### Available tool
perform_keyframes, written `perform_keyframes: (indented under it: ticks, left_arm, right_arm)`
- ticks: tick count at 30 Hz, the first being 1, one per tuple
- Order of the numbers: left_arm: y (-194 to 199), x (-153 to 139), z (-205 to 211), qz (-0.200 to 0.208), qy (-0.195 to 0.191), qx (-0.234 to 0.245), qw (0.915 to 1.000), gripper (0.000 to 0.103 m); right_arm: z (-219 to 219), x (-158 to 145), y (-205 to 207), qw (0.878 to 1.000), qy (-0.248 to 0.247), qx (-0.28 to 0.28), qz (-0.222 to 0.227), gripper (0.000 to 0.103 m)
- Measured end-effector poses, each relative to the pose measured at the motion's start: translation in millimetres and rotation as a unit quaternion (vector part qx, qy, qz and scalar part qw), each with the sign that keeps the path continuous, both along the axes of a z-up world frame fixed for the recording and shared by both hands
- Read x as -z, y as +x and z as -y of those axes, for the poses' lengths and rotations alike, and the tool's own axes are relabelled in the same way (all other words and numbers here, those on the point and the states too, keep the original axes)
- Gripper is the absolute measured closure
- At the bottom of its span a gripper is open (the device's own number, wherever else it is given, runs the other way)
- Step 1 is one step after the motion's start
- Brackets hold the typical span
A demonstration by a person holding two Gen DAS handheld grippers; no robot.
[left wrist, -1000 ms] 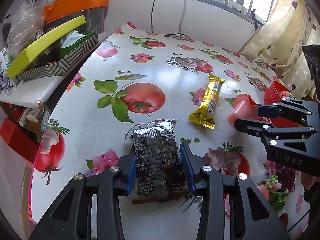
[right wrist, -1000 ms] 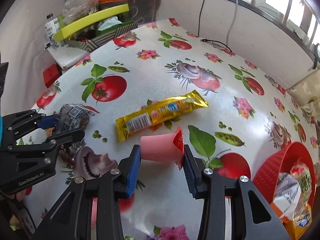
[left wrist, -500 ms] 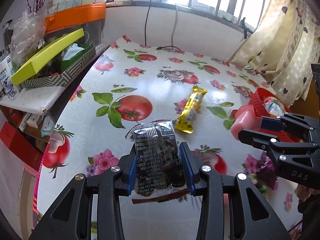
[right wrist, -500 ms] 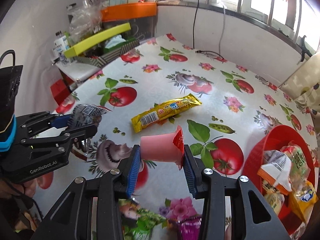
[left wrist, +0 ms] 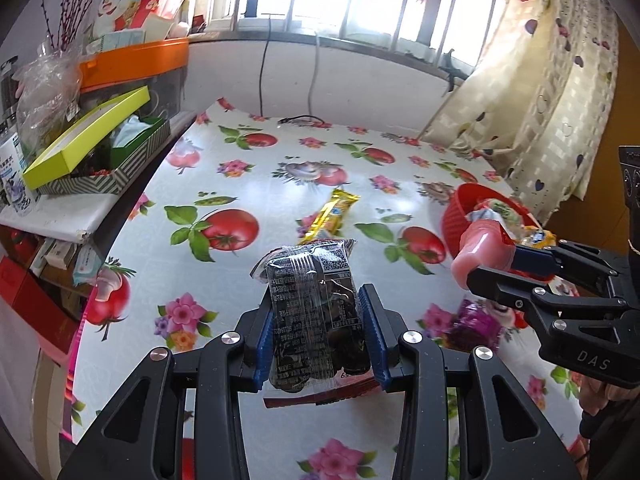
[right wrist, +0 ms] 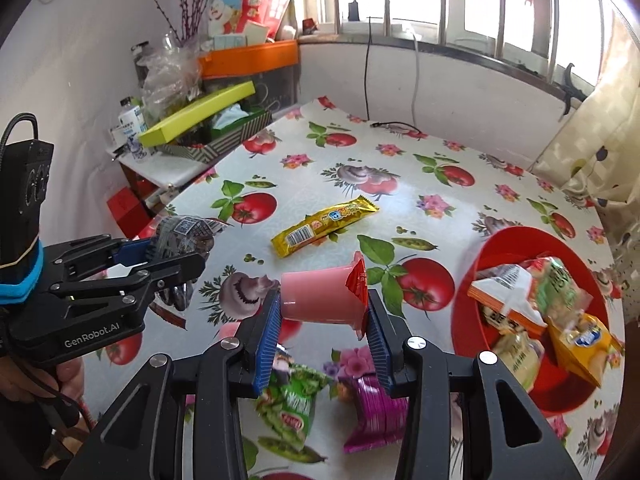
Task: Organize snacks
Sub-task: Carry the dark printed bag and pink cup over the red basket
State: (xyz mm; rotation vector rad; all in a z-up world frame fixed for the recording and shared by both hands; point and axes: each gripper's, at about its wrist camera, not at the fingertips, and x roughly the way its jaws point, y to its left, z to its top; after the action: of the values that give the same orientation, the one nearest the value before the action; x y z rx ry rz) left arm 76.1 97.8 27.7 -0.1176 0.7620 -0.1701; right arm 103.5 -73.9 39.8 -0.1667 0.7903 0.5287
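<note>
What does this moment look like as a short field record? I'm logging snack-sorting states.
left gripper: shut on dark clear-wrapped snack pack, held above table
right gripper: shut on pink jelly cup, lying sideways
red basket: holds several snack packets, on table's right side
yellow snack bar: lying on tomato-print tablecloth
green packet, purple packet: on table below right gripper

pink cup [right wrist: 320, 298], red basket [right wrist: 500, 240], yellow wrapper [right wrist: 324, 226], tomato-print tablecloth [right wrist: 400, 196]
</note>
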Motion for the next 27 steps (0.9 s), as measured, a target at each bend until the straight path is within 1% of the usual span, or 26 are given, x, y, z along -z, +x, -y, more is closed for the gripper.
perform_keyframes:
  ticks: [8, 15, 22, 27]
  left_arm:
    - [-13.0, -11.6, 18.0, 0.011, -0.009, 0.018, 0.9997, 0.063]
    - [-17.1, -20.2, 43.7, 0.016, -0.005, 0.042, 0.9990, 0.063]
    - [-10.7, -24.4, 83.7, 0.014, 0.008, 0.069, 0.9975, 0.063]
    - [-1.6, -24.8, 118.1, 0.012, 0.018, 0.099, 0.9949, 0.063]
  right_arm:
    - [14.0, -15.3, -24.4, 1.000, 0.005, 0.016, 0.018, 0.065]
    - [34.2, -25.4, -40.8, 0.999, 0.012, 0.030, 0.032, 0.064]
    - [72.0, -28.1, -45.1, 0.997, 0.030, 0.058, 0.036, 0.064]
    - [105.4, -25.5, -42.1, 0.995, 0.039, 0.087, 0.037, 0.064]
